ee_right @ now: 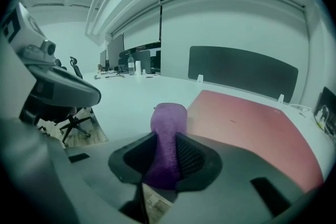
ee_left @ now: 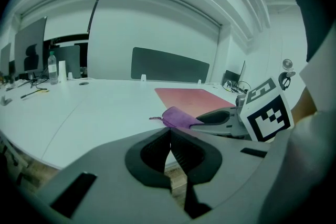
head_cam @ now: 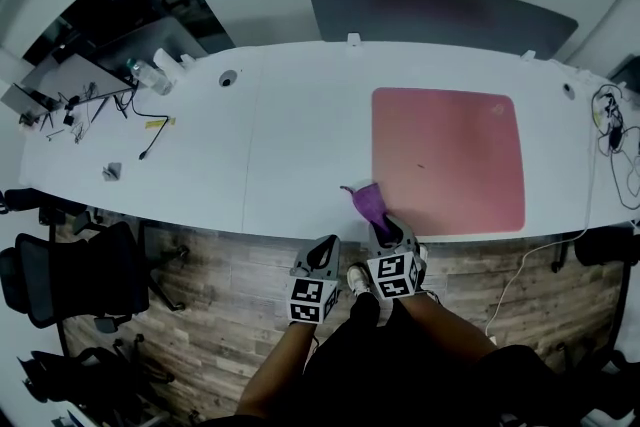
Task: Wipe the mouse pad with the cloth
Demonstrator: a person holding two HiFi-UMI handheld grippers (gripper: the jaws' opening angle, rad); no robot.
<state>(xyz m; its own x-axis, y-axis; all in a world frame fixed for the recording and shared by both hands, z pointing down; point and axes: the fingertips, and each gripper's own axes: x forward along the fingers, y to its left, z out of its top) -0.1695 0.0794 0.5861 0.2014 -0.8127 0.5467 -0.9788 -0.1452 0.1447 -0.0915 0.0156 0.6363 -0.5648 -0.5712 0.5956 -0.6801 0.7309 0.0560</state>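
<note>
While the purple fleecy cloth (ee_right: 167, 136) is clamped in the right gripper (head_cam: 386, 223), the fingers of the left gripper (ee_left: 169, 136) closed empty, wiping is judged unstarted; lowering onto the pink rectangular mouse pad (head_cam: 450, 160) is needed.

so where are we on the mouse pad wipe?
Done: the cloth is picked up, clamped in the right gripper. In hand: it hangs by the near left corner of the mouse pad, not on it yet. Left: the whole wipe; a dark speck shows on the pad. The left gripper is shut and empty, short of the table.
</note>
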